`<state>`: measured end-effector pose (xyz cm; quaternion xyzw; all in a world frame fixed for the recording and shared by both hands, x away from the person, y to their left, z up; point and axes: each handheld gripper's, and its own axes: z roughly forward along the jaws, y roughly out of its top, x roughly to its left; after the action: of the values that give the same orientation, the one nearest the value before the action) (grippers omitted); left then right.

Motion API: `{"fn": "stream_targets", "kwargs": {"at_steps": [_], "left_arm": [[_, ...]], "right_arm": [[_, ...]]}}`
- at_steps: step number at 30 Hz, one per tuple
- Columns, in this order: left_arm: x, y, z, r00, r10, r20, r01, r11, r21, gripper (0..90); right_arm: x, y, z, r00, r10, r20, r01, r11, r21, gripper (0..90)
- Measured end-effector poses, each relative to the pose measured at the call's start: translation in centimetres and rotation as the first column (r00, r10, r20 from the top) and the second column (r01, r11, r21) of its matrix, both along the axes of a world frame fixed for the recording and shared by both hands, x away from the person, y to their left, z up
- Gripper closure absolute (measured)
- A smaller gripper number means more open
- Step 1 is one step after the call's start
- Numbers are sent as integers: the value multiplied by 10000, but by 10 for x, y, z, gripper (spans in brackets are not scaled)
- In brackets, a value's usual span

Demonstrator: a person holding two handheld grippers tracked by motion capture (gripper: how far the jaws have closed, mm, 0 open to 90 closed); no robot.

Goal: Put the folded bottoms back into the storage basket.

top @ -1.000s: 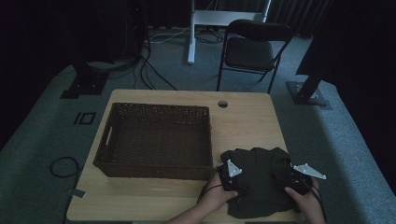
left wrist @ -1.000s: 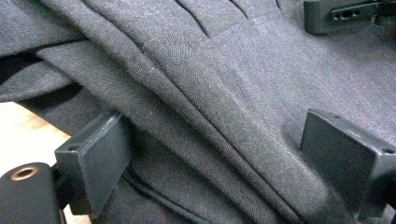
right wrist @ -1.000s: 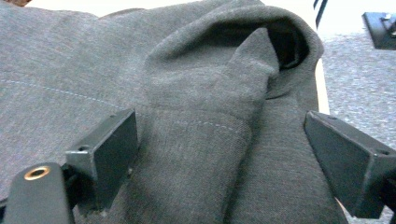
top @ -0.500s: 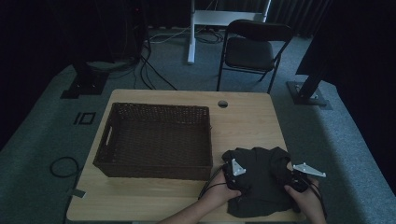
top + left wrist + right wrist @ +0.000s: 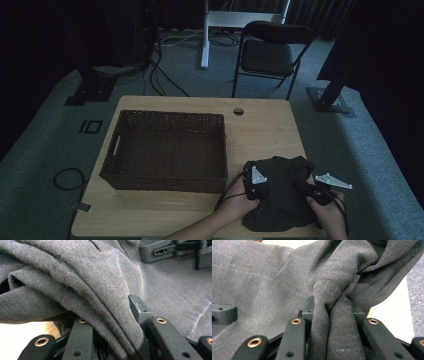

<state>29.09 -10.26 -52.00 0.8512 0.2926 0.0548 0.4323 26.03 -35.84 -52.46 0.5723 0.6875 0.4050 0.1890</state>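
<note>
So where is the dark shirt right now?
In the high view the dark shirt lies bunched at the table's near right corner, just right of the brown basket, with the left gripper and right gripper pinching it.

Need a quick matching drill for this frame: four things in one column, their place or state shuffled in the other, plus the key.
Things:
1. wicker basket
2. dark grey garment
3. folding chair
4. left gripper

Place or state:
A. on the floor beyond the far edge of the table
B. jaws pinching a fold of cloth
C. empty, on the left half of the table
D. bunched up at the near right corner of the table

Pairs: 1-C, 2-D, 3-A, 4-B
</note>
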Motion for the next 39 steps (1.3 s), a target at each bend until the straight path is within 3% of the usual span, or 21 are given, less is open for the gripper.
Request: {"fn": "stream_targets", "kwargs": {"at_steps": [7, 11, 19, 26, 39], "left_arm": [[3, 3, 21, 9999, -117, 13, 117, 9997, -227, 696], [4, 3, 38, 9982, -327, 493, 330, 9994, -51, 703], [12, 7, 71, 9954, -440, 857, 465, 9985, -276, 708], [21, 14, 96, 9936, -339, 1075, 408, 9972, -629, 723], [31, 35, 137, 9857, -88, 1683, 237, 9960, -864, 728]], "right_arm": [[-4, -3, 22, 9997, 5, 252, -18, 9987, 507, 696], [-5, -2, 35, 9985, -85, 546, 49, 9978, 654, 700], [-3, -2, 64, 9925, -201, 1210, 73, 9944, 1054, 700], [2, 1, 87, 9870, -304, 1577, 87, 9906, 1364, 700], [16, 18, 135, 9747, -84, 2234, -284, 9866, 1608, 702]]}}
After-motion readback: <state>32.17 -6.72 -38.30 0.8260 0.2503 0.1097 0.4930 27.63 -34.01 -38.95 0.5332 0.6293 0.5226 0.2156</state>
